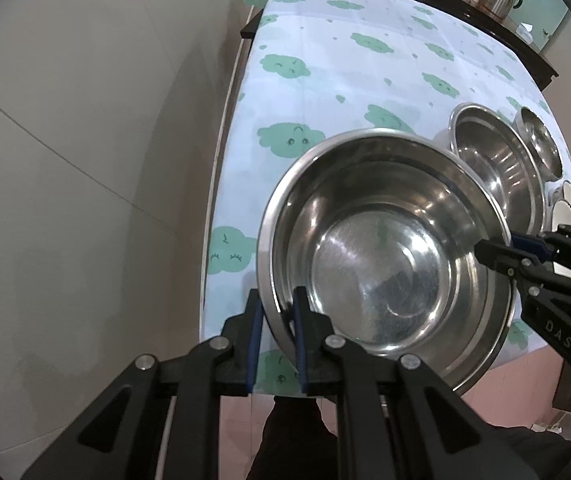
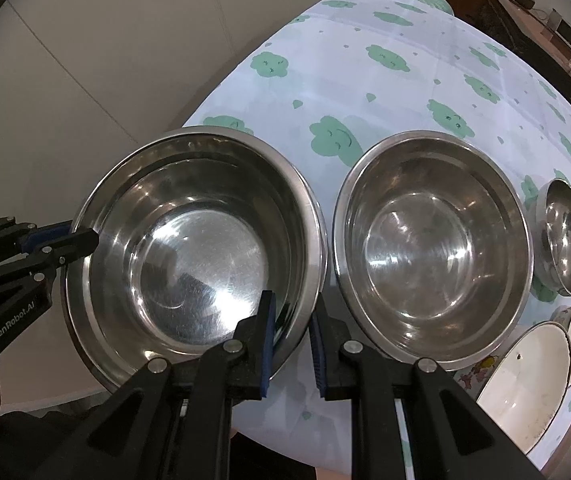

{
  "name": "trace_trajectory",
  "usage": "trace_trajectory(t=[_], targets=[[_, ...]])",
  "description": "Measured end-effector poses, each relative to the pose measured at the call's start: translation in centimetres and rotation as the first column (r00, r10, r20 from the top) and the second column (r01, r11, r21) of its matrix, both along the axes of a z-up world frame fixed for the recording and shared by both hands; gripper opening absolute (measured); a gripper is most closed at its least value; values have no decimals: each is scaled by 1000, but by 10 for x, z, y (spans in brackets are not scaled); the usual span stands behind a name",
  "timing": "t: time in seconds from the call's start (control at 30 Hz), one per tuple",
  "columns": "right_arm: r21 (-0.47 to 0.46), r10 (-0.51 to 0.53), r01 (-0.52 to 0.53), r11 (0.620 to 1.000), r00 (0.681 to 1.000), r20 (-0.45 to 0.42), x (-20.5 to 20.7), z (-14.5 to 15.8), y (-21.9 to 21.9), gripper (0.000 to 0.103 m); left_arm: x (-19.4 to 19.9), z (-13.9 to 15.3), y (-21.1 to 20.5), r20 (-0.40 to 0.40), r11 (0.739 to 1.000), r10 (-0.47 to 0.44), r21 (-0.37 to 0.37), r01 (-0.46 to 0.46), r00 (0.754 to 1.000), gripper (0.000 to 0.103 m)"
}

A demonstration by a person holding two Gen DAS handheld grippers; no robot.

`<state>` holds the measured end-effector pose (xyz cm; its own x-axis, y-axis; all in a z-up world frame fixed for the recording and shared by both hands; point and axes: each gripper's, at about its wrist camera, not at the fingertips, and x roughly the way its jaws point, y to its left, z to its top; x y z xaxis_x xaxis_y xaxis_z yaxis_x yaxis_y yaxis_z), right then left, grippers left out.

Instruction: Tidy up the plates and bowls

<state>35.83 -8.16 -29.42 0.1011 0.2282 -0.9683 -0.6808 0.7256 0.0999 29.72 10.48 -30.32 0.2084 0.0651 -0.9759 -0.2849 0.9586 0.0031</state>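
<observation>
Steel bowl (image 2: 193,252), the largest on view, is gripped at opposite points of its rim by 2 handheld grippers, at the near-left corner of a table covered in a pale cloth (image 2: 385,92) printed with green clouds. Seen from the left wrist, the bowl looks lifted and tilted, partly overhanging the table's near edge, though whether its base touches the cloth cannot be told.

The left gripper (image 1: 277,332) has its blue-padded fingers narrowed onto the bowl's left rim, 1 finger inside the wall and 1 outside. The right gripper (image 2: 291,332) is clamped the same way on the bowl's right rim.

Just right of the held bowl stands a second steel bowl (image 2: 433,248), slightly smaller, its rim close beside the held one. Further right sits a small steel bowl (image 2: 567,236). Nearer than that, 2 white enamel dishes (image 2: 525,376) lie by the table's right edge.

The step in hand looks like carrying the big bowl with both hands to its resting place. As the largest, it likely serves as the base of a nested stack. Next, both grippers should lower it level together, then release before fetching the second bowl.
</observation>
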Motion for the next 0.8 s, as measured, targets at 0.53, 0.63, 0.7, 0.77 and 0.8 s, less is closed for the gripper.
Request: trace_trajectory(t=[0.53, 0.63, 0.7, 0.77, 0.8], targets=[[-11, 23, -23, 1000, 1000, 7, 0, -7, 0, 19, 1, -4, -2, -11, 1000, -3, -1, 3, 1000, 12], [-15, 33, -33, 999, 999, 12, -1, -7, 2, 20, 1, -6, -1, -17, 1000, 0, -5, 0, 1000, 12], [-18, 38, -38, 999, 999, 16, -1, -7, 2, 20, 2, -6, -2, -18, 1000, 0, -5, 0, 1000, 12], [-26, 50, -50, 998, 998, 25, -2, -7, 4, 21, 2, -6, -2, -17, 1000, 0, -4, 0, 1000, 12], [-30, 58, -57, 998, 998, 31, -4, -7, 5, 22, 2, -7, -1, -17, 1000, 2, -7, -2, 1000, 12]])
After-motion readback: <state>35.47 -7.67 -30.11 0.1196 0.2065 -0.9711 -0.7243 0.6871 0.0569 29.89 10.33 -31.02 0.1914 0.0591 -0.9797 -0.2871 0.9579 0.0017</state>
